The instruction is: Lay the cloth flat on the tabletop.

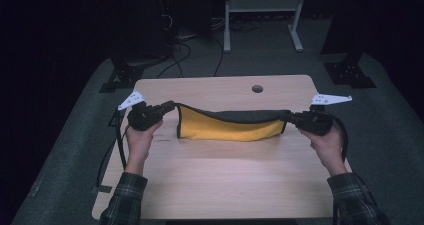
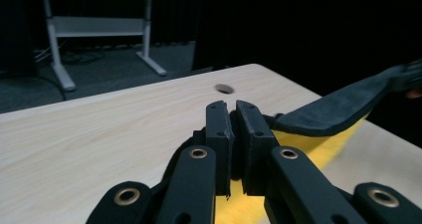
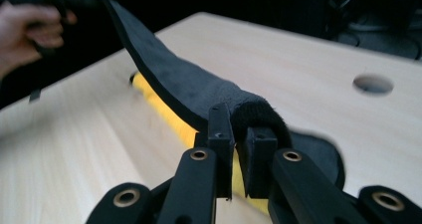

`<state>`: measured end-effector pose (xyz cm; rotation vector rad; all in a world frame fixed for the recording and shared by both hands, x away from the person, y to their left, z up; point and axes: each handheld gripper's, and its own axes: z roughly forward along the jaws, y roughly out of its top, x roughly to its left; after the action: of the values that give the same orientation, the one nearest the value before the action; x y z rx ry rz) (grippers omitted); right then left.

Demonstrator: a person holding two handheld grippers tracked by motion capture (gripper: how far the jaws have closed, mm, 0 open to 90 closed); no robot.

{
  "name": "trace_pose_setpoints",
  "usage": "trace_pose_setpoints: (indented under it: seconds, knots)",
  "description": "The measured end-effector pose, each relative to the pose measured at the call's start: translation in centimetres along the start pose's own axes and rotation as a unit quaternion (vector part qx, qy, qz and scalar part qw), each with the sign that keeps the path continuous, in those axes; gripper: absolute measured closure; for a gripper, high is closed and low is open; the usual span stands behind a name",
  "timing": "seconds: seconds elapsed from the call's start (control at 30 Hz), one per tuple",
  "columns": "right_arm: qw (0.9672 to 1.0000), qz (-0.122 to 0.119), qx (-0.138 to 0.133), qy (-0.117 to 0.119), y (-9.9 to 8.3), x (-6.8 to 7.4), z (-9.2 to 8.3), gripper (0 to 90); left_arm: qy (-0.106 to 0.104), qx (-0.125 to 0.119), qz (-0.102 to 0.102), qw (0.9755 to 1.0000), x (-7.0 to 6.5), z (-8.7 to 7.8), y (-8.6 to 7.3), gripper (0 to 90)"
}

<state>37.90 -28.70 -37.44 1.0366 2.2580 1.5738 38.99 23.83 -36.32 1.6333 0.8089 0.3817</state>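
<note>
over the table [image 1: 220,185] both grippers, left [image 1: 169,106] & right [image 1: 291,116], are clamped tight on opposite corners of the black/yellow cloth [image 1: 225,129], hanging mid-lift btwn them; next prob. needs both hands moving evenly to fold it.

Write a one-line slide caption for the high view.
Left gripper and right gripper hold a grey-and-yellow cloth stretched above the table.
</note>
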Motion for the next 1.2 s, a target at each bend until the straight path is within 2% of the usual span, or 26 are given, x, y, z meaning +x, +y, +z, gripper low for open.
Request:
trace_pose_setpoints:
  seconds: [0.07, 0.23, 0.47, 0.6, 0.73, 0.83, 0.93, 1.03, 1.07, 1.1, 1.13, 1.17, 1.2]
  knots:
    - [0.9999, 0.003, 0.011, 0.006, -1.0, 0.3, -0.4, 83.8, -0.007, 0.006, 0.003, 1.0, -1.0, -1.1, -0.6, 84.9]
    - [0.9988, 0.014, 0.038, 0.028, -3.3, 1.3, -1.1, 83.7, -0.023, 0.025, -0.004, 0.9994, -2.6, -3.1, -2.5, 84.9]
    - [0.9959, 0.014, 0.077, 0.047, -6.7, 3.4, -2.0, 82.6, -0.027, 0.058, -0.005, 0.9979, -4.6, -5.7, -5.6, 84.9]
    - [0.9918, 0.017, 0.109, 0.064, -8.9, 4.6, -2.2, 83.1, -0.032, 0.069, -0.013, 0.997, -5.5, -7.1, -7.0, 84.9]
    - [0.9871, 0.014, 0.144, 0.068, -10.6, 5.6, -2.0, 82.9, -0.036, 0.091, -0.012, 0.9951, -6.9, -8.3, -8.6, 84.8]
    - [0.9834, 0.011, 0.166, 0.072, -11.6, 6.2, -2.0, 82.7, -0.031, 0.109, -0.013, 0.9935, -7.4, -9.1, -9.6, 84.8]
    - [0.9796, 0.005, 0.185, 0.079, -12.3, 6.9, -2.0, 82.6, -0.029, 0.121, -0.024, 0.9919, -7.5, -9.8, -10.6, 84.8]
    - [0.9769, -0.003, 0.197, 0.084, -12.7, 7.5, -1.9, 81.1, -0.025, 0.141, -0.03, 0.9892, -7.6, -10.3, -11.4, 84.7]
    - [0.9769, -0.003, 0.197, 0.084, -12.7, 7.5, -1.9, 81.1, -0.025, 0.141, -0.03, 0.9892, -7.6, -10.3, -11.4, 84.7]
    - [0.973, -0.017, 0.216, 0.081, -13.1, 7.8, -1.8, 75.2, -0.02, 0.157, -0.029, 0.987, -7.8, -10.5, -12.0, 84.7]
    - [0.9728, -0.018, 0.217, 0.079, -13.2, 7.9, -1.8, 73.8, -0.02, 0.157, -0.029, 0.987, -7.8, -10.5, -12.0, 84.6]
    - [0.9727, -0.019, 0.218, 0.077, -13.3, 7.9, -2.0, 71.3, -0.014, 0.177, -0.022, 0.9838, -8.1, -10.5, -12.5, 84.6]
    - [0.9731, -0.022, 0.217, 0.073, -13.4, 7.9, -2.1, 69.4, -0.011, 0.187, -0.014, 0.9821, -8.2, -10.5, -12.7, 84.6]
